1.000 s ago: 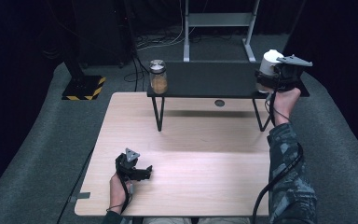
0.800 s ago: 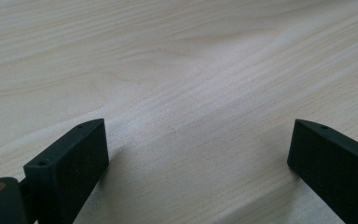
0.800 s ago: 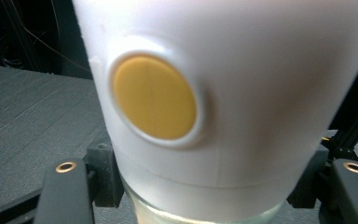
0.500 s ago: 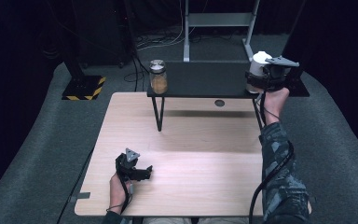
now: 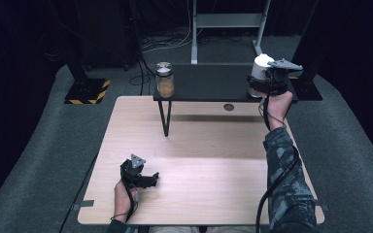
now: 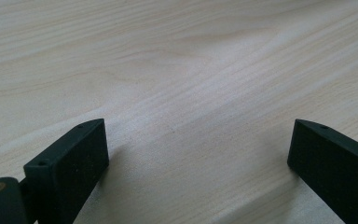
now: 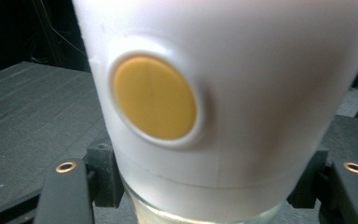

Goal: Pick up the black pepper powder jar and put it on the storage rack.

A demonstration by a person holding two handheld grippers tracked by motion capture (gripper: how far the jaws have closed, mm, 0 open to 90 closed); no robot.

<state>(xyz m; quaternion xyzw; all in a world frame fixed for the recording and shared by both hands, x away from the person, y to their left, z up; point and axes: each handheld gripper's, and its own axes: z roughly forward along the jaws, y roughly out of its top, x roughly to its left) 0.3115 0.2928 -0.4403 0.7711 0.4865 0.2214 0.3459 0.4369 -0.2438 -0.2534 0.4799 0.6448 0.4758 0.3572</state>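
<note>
My right gripper point(image 5: 263, 86) is raised over the right end of the black shelf point(image 5: 209, 83), shut on a white-topped container point(image 5: 261, 67). In the right gripper view the container point(image 7: 242, 84) is very close. It has a white body with a round yellow disc point(image 7: 154, 98) and a glass base between the jaws of the right gripper point(image 7: 209, 186). My left gripper point(image 5: 151, 178) rests low on the wooden table point(image 5: 209, 155) near its front left. It is open, with bare wood between the jaws of the left gripper point(image 6: 198, 154).
A glass jar point(image 5: 164, 80) with brown contents and a pale lid stands on the shelf's left end. The shelf stands on thin black legs point(image 5: 165, 119) over the table's far edge. A round cable hole point(image 5: 228, 107) lies under it. Grey floor surrounds the table.
My right gripper has carried the white-topped container leftward and a little lower, over the shelf's right end. The left gripper has not moved.
</note>
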